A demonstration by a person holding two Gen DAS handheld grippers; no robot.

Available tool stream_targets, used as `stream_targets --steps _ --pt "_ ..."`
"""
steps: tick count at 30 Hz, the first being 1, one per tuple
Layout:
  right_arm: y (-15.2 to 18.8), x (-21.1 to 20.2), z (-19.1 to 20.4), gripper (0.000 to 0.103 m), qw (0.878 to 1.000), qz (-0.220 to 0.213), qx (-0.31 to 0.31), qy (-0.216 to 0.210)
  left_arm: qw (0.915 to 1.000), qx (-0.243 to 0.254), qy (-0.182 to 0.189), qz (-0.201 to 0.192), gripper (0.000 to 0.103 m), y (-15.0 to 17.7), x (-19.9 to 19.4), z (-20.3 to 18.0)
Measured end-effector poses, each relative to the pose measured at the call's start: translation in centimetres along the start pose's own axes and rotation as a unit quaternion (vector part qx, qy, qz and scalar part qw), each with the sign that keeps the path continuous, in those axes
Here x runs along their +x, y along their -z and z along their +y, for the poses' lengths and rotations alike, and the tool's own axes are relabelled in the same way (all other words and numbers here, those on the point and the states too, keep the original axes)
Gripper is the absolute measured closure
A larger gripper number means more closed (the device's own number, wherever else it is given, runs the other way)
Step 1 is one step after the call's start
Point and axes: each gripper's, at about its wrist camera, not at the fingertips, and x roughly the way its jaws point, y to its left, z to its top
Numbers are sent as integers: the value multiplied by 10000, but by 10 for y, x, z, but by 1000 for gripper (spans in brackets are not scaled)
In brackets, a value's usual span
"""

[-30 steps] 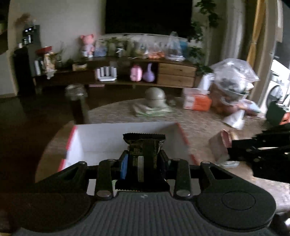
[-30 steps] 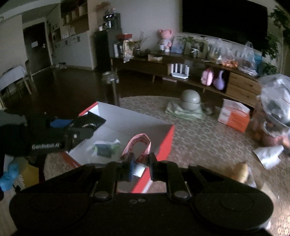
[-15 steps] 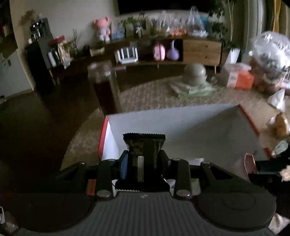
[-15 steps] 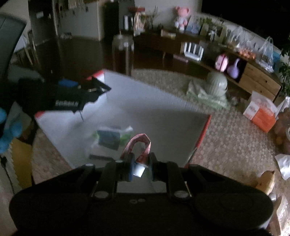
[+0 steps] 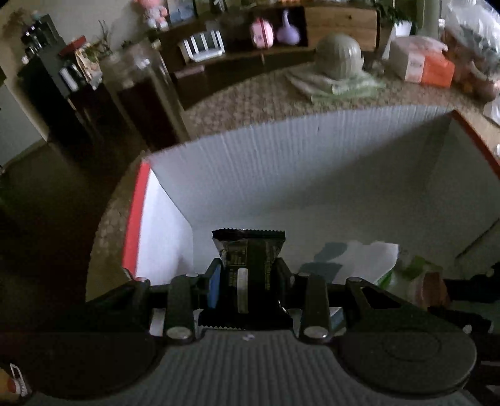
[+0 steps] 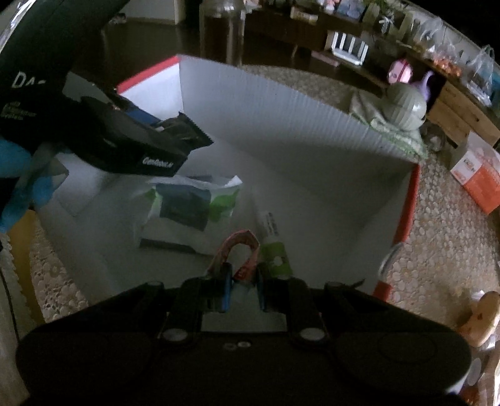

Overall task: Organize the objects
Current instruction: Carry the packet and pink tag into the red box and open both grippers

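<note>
My left gripper (image 5: 248,274) is shut on a black snack packet (image 5: 249,250) and holds it over the near left part of an open white box with red rims (image 5: 281,175). In the right wrist view the left gripper (image 6: 175,137) hangs over the box's left side with the black packet (image 6: 190,132) sticking out. My right gripper (image 6: 242,281) is shut on a folded red packet (image 6: 240,250) above the box floor (image 6: 312,200). A green and white pouch (image 6: 187,206) and a white tube with a green cap (image 6: 270,240) lie inside the box.
The box stands on a beige patterned rug (image 6: 443,237). A tall dark jar (image 5: 140,93) stands behind the box. A grey-green dome on a cloth (image 5: 339,59), an orange and white carton (image 5: 422,65) and a low wooden shelf unit (image 5: 281,28) lie beyond.
Both grippers have moved forward and down over the box, each still holding its packet. The box interior now fills more of both views.
</note>
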Motion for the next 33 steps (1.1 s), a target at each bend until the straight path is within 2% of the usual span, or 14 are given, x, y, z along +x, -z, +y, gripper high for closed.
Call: stream_targets --steps 3,8,12,13,14,18,19,20,28,30,31,32,33 --pt "-2 7 -1 87 9999 128 36 30 9997 40 177 169 69 -1 3 1" --pt "-5 11 -3 87 9995 274 112 57 9990 246 139 349 68 -3 8 -5" --pt "-6 12 -2 86 9993 342 139 82 9984 201 130 503 66 -2 10 -2" --pt "-6 11 -1 86 9992 357 135 83 9985 183 151 503 61 -1 9 -1" --pt "-6 11 -1 85 9992 364 124 88 9985 182 152 489 53 -1 8 -1" --pt "-4 7 -1 82 9994 327 105 87 9991 201 168 338 42 0 1 -2" --pt "-4 6 -1 81 9994 313 89 97 9992 214 126 304 31 1 -1 -3" --pt "-4 3 -1 80 9995 292 76 110 9994 215 83 274 24 1 -2 -4" --pt "-6 -24 -9 75 9998 -5 176 -5 9998 -147 132 -5 24 -3 -28 5" --pt "-6 -32 -11 70 9997 -98 176 -100 9994 -274 177 -65 24 -5 -36 8" --pt "-6 -36 -11 58 9997 -141 166 -117 9992 -323 210 -99 23 -4 -40 9" --pt "-5 -40 -11 42 9996 -219 154 -124 9989 -360 253 -135 22 -3 -44 9" --pt "-3 -44 -11 34 9994 -298 138 -134 9986 -399 298 -192 22 -2 -50 10"
